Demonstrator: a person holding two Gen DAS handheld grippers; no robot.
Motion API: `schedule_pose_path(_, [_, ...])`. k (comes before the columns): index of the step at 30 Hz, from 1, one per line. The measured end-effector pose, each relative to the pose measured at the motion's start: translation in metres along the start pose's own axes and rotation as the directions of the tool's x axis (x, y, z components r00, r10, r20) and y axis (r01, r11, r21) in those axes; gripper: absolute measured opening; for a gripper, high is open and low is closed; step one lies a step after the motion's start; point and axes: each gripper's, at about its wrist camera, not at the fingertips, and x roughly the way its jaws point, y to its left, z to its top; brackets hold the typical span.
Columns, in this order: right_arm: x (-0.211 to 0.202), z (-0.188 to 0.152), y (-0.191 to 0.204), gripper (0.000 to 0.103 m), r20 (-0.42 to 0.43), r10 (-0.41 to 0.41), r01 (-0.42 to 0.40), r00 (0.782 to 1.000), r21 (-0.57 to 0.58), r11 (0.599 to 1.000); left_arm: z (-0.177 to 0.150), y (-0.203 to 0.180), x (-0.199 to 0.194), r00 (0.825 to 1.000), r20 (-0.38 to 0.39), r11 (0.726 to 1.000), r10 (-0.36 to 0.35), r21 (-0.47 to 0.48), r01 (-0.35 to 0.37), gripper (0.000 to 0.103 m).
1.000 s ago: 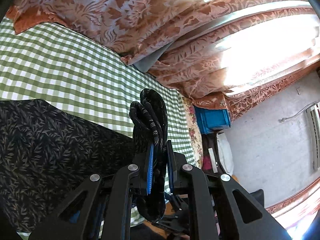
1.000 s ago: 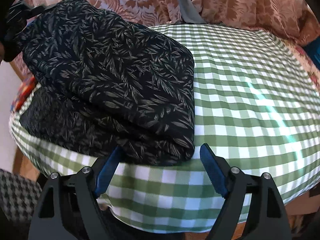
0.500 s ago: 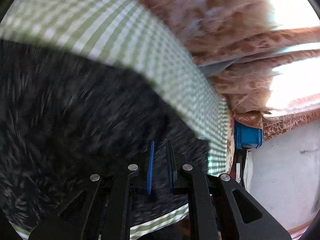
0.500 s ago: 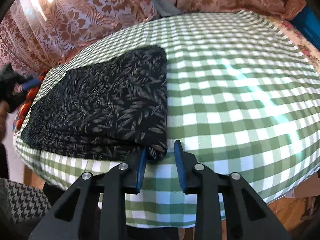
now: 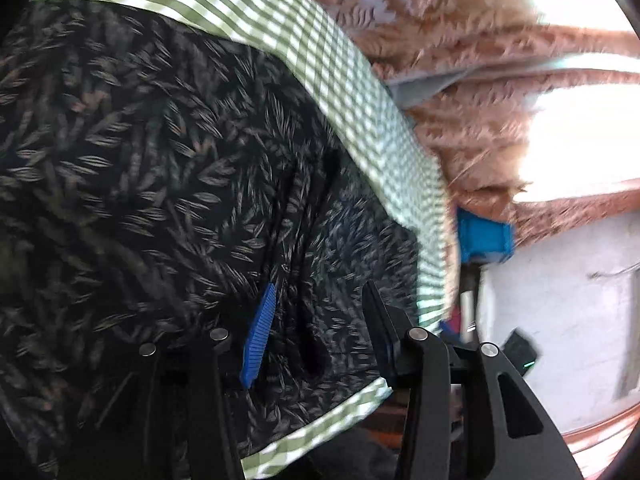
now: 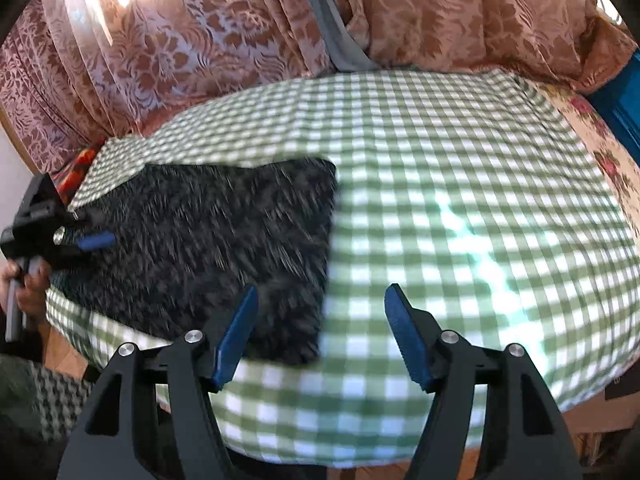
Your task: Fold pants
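Folded pants [image 6: 208,240] lie on the checkered bed [image 6: 440,200]; left gripper [image 5: 316,320] and right gripper [image 6: 320,332] gape empty at the pants' edges.

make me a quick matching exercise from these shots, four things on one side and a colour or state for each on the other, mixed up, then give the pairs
Things:
1. pants
2. tablecloth
3. right gripper
4. curtain

Colour or state:
A. green and white checks
B. open, holding nothing
C. reddish-brown floral pattern
D. folded flat, black with a pale leaf print

Pairs: 1-D, 2-A, 3-B, 4-C

The left gripper is open too, over the pants.
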Motion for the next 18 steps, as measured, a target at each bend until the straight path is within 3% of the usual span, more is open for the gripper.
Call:
schedule_pose_path(2, [0.010,0.007,0.011,0.067,0.006,0.028,-0.028,1.000,-0.008,1.000,0.001,-0.007,0.008,0.998,0.009,0.997,0.068,0.038,-0.068,0.040])
schedule_pose_path(3, [0.016,0.011,0.017,0.067,0.005,0.046,-0.046,0.999,-0.017,0.999,0.001,-0.009,0.010,0.996,0.011,0.995,0.092,0.049,-0.092,0.021])
schedule_pose_path(5, [0.025,0.017,0.026,0.067,0.003,0.060,-0.060,0.998,-0.023,0.998,0.001,-0.014,0.013,0.994,0.013,0.991,0.105,0.084,-0.106,0.006])
schedule_pose_path(12, [0.042,0.046,0.043,0.063,0.046,0.167,-0.169,0.985,0.043,0.985,-0.019,-0.034,-0.023,0.989,0.118,0.972,0.090,0.206,-0.113,0.004])
schedule_pose_path(14, [0.047,0.052,0.046,0.063,0.050,0.191,-0.194,0.980,0.049,0.980,-0.023,-0.029,-0.021,0.984,0.114,0.967,0.135,0.202,-0.156,0.004])
schedule_pose_path(18, [0.080,0.056,0.054,0.063,0.001,0.169,-0.168,0.986,0.058,0.984,-0.030,-0.009,0.001,0.974,0.086,0.958,0.209,0.184,-0.221,0.005])
